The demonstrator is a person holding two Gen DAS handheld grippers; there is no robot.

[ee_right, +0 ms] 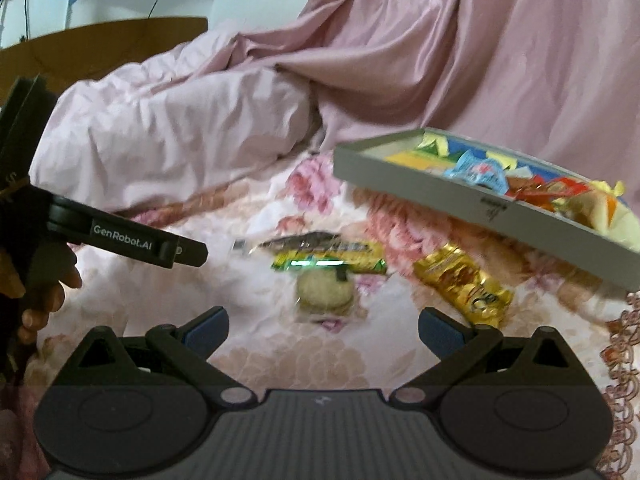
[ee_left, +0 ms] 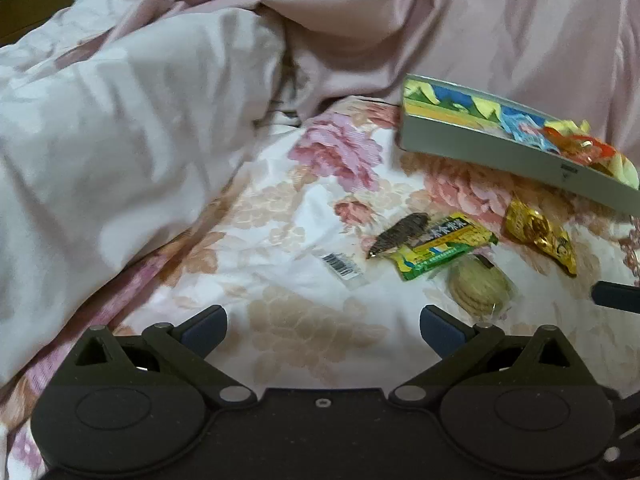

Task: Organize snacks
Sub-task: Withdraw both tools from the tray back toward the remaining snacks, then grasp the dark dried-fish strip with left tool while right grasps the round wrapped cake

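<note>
Both my tongs — left gripper [ee_left: 323, 330], right gripper [ee_right: 323, 332] — gape wide, empty; green-yellow packet [ee_left: 446, 246] and gold packet [ee_left: 540, 236] lie just below grey tray [ee_left: 480, 148].

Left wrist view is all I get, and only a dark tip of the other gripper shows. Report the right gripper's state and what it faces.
Observer: The right gripper has its jaws wide open, with nothing between them. It faces the round biscuit lying on the floral cover.
Operator: Now tell me what holds the left gripper.
Observer: A hand grips its handle, at the left edge of the right wrist view.
</note>
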